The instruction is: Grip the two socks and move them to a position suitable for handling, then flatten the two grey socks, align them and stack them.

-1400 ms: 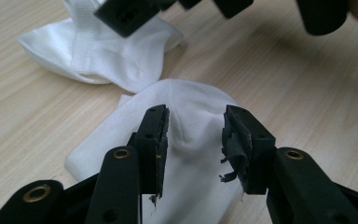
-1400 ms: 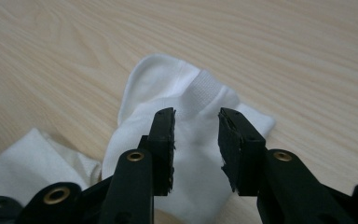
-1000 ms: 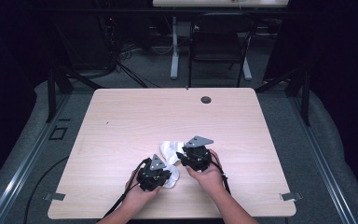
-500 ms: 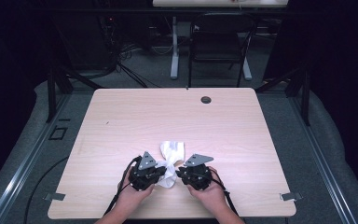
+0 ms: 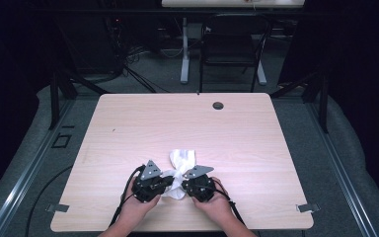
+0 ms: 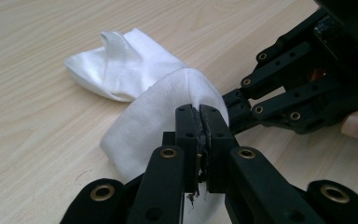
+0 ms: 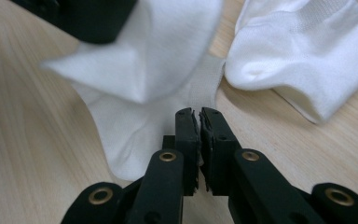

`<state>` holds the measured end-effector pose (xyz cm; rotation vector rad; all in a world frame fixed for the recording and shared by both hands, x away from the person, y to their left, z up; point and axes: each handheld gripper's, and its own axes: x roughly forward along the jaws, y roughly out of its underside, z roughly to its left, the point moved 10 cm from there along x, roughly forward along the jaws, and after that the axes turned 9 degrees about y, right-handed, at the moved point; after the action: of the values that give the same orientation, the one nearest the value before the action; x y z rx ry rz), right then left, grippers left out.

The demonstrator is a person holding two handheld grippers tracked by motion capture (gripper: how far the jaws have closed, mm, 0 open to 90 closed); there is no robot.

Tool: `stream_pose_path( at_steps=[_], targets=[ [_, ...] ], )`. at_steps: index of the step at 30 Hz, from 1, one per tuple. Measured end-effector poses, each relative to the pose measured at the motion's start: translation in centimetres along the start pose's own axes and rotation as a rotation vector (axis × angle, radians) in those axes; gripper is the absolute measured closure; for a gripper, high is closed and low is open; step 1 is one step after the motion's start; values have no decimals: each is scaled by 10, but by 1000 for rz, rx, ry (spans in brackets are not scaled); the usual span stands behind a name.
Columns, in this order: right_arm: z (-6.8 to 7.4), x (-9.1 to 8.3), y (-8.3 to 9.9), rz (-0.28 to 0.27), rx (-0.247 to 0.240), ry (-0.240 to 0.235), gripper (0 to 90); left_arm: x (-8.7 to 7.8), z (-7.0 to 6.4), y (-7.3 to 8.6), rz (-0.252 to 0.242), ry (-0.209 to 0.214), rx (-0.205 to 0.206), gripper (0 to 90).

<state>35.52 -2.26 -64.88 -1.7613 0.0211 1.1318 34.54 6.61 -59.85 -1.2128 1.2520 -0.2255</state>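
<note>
A white sock (image 5: 181, 160) lies crumpled near the front middle of the light wooden table (image 5: 128, 123). My left gripper (image 5: 164, 181) and right gripper (image 5: 185, 186) face each other at its near end. In the left gripper view the left gripper (image 6: 199, 112) is shut on a fold of the sock (image 6: 135, 70), and the right gripper (image 6: 233, 100) comes in from the right and touches the same fold. In the right gripper view the right gripper (image 7: 198, 114) pinches a thin edge of the sock (image 7: 303, 56).
A small black grommet (image 5: 218, 105) sits near the table's far edge. Beyond the table stand a dark chair (image 5: 232, 44) and a white table leg (image 5: 184, 54). The person's hands rest close to the front edge.
The right gripper has come back toward the front edge and closer to the left one. The sock's near end is now bunched between them.
</note>
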Motion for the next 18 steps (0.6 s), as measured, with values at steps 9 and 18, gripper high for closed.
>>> stream_pose_path(
  at_steps=[9,18],
  targets=[
    [-14,-10,10,36,0,21,866,-9,14,14,27,-27,-15,865],
    [-18,-19,18,45,-3,32,864,-25,26,32,47,-55,-49,797]
  ],
)
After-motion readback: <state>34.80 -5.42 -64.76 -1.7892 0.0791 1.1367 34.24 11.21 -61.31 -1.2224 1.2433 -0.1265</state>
